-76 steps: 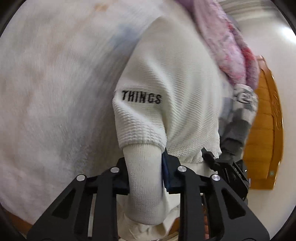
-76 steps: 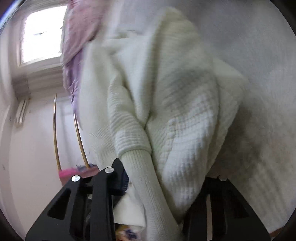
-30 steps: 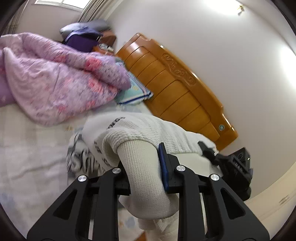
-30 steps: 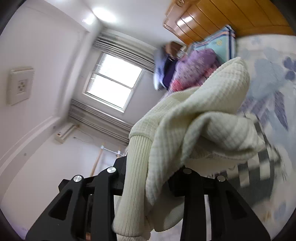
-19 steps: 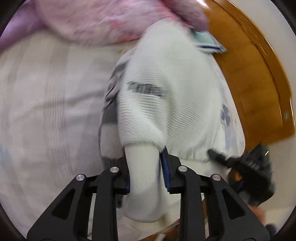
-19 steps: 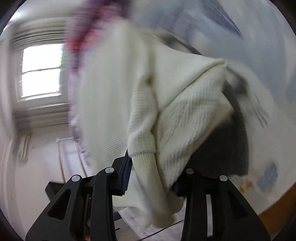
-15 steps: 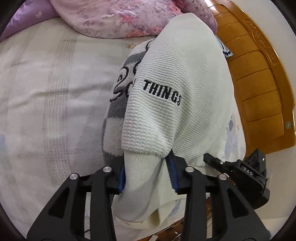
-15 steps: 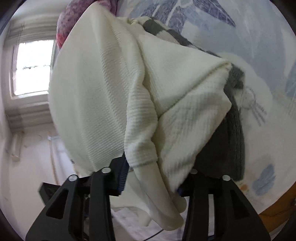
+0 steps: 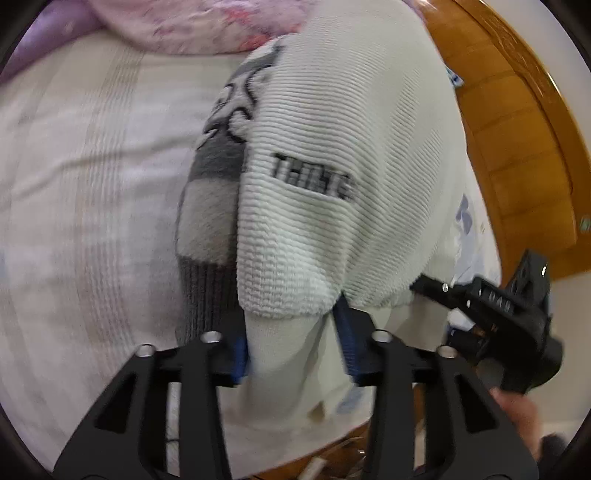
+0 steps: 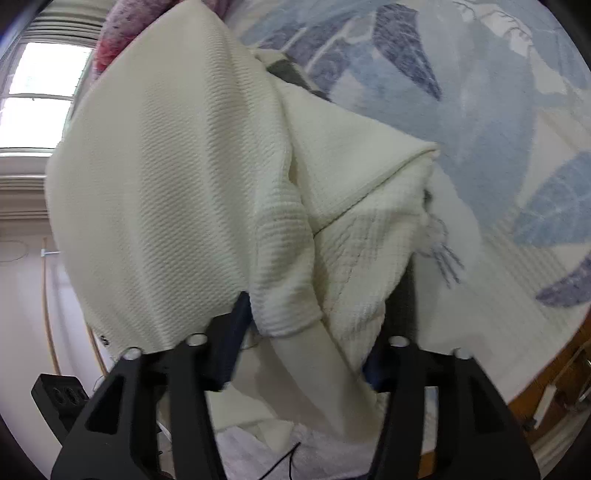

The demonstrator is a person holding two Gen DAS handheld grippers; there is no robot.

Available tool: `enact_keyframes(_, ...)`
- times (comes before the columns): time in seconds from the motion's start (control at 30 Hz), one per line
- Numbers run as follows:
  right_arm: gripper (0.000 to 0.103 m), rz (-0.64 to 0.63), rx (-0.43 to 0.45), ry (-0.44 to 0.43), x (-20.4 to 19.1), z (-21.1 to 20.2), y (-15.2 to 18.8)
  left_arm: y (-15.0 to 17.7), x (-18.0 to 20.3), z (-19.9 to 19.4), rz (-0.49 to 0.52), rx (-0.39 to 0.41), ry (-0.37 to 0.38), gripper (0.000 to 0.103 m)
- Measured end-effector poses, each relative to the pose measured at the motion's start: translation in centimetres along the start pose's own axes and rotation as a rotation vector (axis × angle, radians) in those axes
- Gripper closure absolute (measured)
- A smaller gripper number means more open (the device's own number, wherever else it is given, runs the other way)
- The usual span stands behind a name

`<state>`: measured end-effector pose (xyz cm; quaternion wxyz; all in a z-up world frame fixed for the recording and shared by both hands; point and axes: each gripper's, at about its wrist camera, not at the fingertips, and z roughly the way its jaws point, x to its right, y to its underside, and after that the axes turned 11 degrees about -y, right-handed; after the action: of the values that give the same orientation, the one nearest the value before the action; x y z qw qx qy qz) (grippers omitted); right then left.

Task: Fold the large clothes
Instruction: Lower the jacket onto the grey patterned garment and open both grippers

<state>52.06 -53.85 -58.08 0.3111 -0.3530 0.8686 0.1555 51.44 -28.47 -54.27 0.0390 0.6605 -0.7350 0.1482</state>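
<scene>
A cream knit sweater (image 9: 351, 147) with black lettering (image 9: 312, 179) lies spread on the bed, over a grey and white checked garment (image 9: 207, 221). My left gripper (image 9: 293, 349) points down at one ribbed cuff (image 9: 284, 373). Its jaws are opening and the cuff hangs loose between the blue pads. In the right wrist view the sweater (image 10: 166, 184) fills the middle. My right gripper (image 10: 304, 347) has its jaws opening too. The other cuff (image 10: 291, 321) sits between them, with a gap beside the left pad. The far side of the sweater is hidden.
A pink quilt (image 9: 207, 22) is bunched at the far end of the bed. A wooden headboard (image 9: 517, 129) runs along the right. The sheet (image 10: 480, 110) has a blue leaf print. A window (image 10: 37, 92) is at upper left. A hand (image 9: 517, 410) holds the other gripper's black body (image 9: 498, 306).
Both grippers came down from mid-air and laid the sweater on the bed. Their jaws have spread apart, and the cuffs are no longer pinched.
</scene>
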Motion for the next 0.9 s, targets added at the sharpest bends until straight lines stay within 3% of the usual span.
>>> enact_keyframes(0.03,0.042,-0.015,0.011,0.019,-0.3,-0.4,-0.3,-0.2,-0.4,-0.4,-0.018,0.005,-0.011,0.042)
enact_keyframes(0.2,0.028,-0.126,0.067,0.167,-4.0,-2.4,0.3,-1.5,-2.4,-3.6,-0.033,0.087,-0.043,0.03)
enact_keyframes(0.33,0.025,-0.27,0.095,0.291,-8.7,-2.8,1.6,-2.0,-3.7,-5.9,-0.04,0.13,-0.064,0.022)
enact_keyframes(0.63,0.019,-0.591,0.09,0.311,-19.1,0.9,6.5,-2.4,-8.5,-9.5,-0.003,0.155,-0.154,0.015)
enact_keyframes(0.67,0.014,-0.616,0.084,0.313,-20.0,1.5,7.3,-2.4,-9.6,-9.9,-0.014,0.155,-0.162,0.015)
enact_keyframes(0.9,0.013,-0.728,0.057,0.343,-25.0,5.5,12.4,-1.9,-16.0,-11.9,-0.11,0.149,-0.153,0.015)
